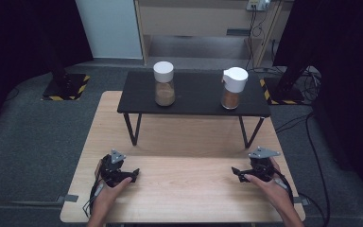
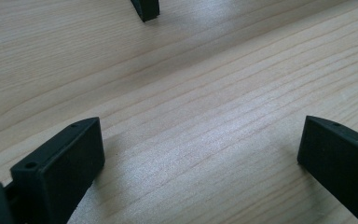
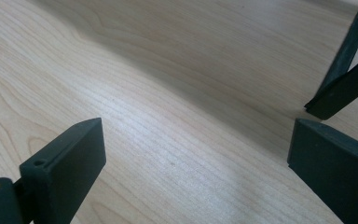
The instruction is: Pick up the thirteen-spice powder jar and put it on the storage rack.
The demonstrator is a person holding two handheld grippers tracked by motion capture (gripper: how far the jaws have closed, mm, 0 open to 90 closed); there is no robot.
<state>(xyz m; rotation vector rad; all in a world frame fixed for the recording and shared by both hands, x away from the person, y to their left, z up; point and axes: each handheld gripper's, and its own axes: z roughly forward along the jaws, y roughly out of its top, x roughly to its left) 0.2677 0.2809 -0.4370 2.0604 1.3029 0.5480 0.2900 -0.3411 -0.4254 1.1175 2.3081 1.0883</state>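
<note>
I'd lift my left gripper (image 1: 133, 174) from the wooden table's (image 1: 184, 189) near-left edge toward the left jar (image 1: 164, 83) on the black shelf's (image 1: 194, 106) left half, approaching level at its glass belly. Both grippers stand wide open, holding nothing. My right gripper (image 1: 237, 173) hovers near the near-right edge; the spouted jar (image 1: 232, 88) stands at the shelf's right end.

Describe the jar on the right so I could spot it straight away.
Find the low black shelf standing at the far side of the wooden table. Two jars of brown powder stand on it. The right jar has a white lid with a small spout at its left side; the left jar has a plain round lid.
</note>
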